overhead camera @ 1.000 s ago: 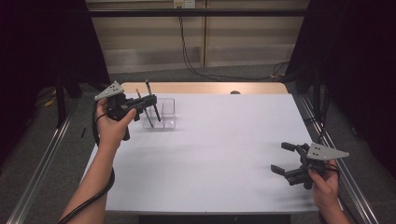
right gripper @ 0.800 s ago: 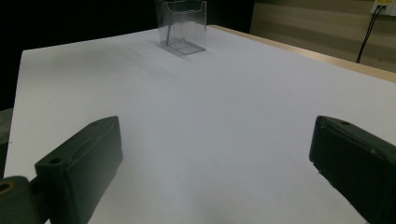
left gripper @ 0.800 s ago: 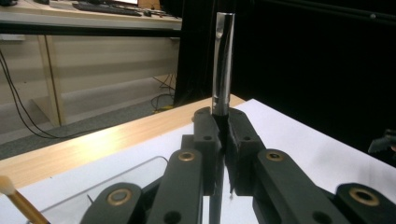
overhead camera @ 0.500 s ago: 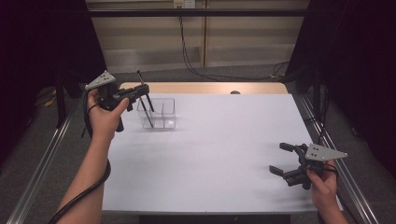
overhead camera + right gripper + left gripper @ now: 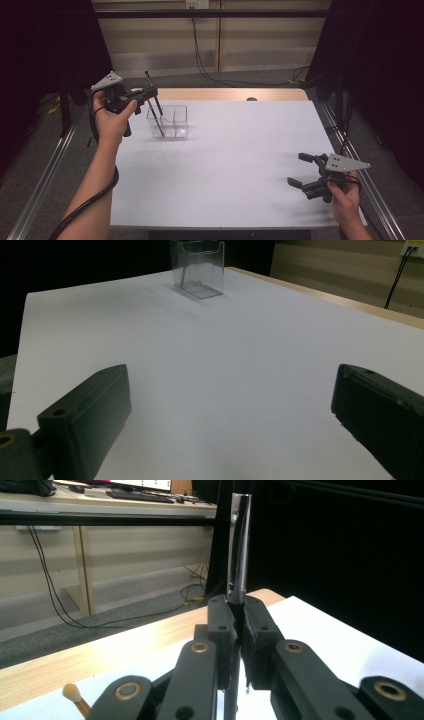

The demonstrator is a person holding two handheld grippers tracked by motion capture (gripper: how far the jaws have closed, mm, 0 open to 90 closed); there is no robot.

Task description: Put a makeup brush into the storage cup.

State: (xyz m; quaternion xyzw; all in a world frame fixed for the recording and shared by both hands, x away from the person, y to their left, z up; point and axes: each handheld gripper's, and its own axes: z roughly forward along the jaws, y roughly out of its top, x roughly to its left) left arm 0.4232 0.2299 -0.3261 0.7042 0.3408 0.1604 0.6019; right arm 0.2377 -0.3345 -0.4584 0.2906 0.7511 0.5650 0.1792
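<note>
Left gripper (image 5: pixel 145 93) is raised at the far left, forearm extended, jaws clamped together on a thin dark rod (image 5: pixel 152 102). Right gripper (image 5: pixel 300 170) sits low at near right, jaws spread wide, nothing between them.

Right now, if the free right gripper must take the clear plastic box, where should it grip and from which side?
Grip the clear plastic box by one upper wall edge, coming from above: its top is open and its walls stand upright and thin. The right gripper is open, so it could probably close over one wall, preferably away from the dark stick inside.
</note>
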